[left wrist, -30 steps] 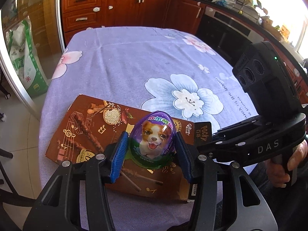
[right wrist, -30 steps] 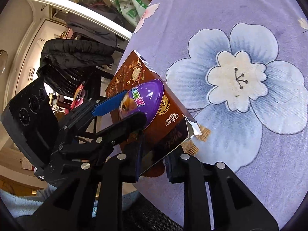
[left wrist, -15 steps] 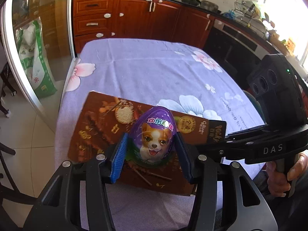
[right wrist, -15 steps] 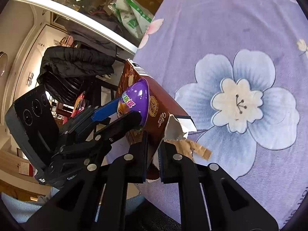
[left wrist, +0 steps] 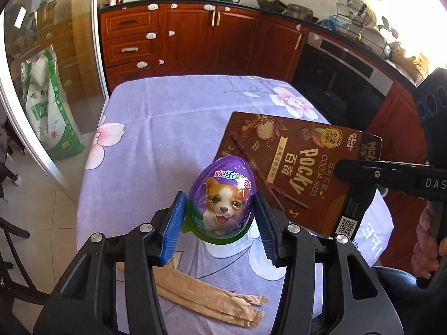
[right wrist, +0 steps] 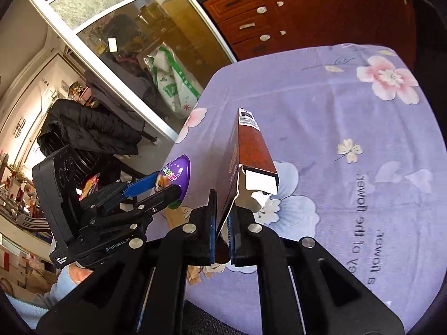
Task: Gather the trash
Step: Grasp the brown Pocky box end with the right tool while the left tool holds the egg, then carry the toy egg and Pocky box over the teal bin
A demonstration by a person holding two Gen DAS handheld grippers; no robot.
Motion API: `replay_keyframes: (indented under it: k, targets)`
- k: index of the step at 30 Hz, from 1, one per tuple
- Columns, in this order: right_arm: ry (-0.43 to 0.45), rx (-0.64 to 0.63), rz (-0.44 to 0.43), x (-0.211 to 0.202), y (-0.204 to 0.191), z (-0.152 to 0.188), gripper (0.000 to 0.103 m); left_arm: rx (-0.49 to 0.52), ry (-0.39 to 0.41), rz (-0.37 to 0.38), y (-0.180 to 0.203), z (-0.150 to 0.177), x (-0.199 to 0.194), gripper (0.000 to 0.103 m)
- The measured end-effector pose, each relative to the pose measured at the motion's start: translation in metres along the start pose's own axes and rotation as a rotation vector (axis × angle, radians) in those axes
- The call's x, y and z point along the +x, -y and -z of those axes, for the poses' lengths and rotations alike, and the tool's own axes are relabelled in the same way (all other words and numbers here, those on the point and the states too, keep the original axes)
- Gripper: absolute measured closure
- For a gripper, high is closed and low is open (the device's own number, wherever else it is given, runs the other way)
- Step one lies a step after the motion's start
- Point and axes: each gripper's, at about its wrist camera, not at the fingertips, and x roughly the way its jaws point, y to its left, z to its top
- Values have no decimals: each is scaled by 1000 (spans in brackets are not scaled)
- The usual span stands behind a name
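Your right gripper pinches only the Pocky box's torn flap; tearing drops it. Left gripper clamps the toy egg; paper wrappers remain at 6 o'clock.

Right claw pinches brown box — left claw grips purple egg.

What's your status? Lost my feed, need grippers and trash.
Left gripper shut on purple egg pack. Right gripper shut on Pocky box, off the table. Paper wrappers left on tablecloth. Nothing blocking.
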Motion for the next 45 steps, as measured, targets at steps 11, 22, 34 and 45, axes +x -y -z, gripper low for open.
replay_keyframes:
  k: [11, 22, 34, 45]
  targets:
    - [115, 33, 96, -53, 39, 0, 97, 57, -18, 37, 45, -16, 12, 53]
    - [212, 110, 184, -114, 85, 7, 97, 166, -34, 131, 120, -33, 35, 53]
    - [332, 249, 362, -214, 170, 38, 97, 330, -58, 289, 242, -62, 65, 53]
    - [224, 346, 511, -239, 259, 58, 96, 427, -141, 370, 343, -76, 121, 53]
